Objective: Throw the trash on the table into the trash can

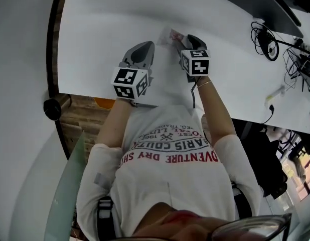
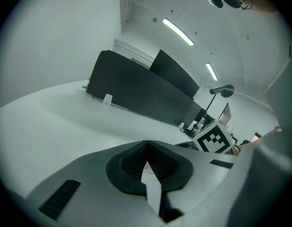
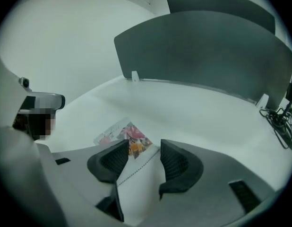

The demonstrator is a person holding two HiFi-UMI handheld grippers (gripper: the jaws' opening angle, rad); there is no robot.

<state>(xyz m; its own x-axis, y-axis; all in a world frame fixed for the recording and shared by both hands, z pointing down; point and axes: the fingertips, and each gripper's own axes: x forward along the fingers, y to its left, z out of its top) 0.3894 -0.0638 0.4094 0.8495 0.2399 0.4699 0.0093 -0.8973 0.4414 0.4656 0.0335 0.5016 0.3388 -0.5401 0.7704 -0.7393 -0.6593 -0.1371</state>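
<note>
Since the wrapper (image 3: 124, 136) is seen flat on the table (image 1: 120, 14) between the parted jaws of the right gripper (image 3: 143, 150), unclamped, and the left gripper (image 2: 147, 145) is seen closed on nothing, pickup and binning are judged undone.

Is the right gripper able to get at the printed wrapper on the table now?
Probably yes. The right gripper stands open, with the wrapper lying flat on the white table right at its tips and nothing in between. Its flatness may make the pinch tricky.
</note>
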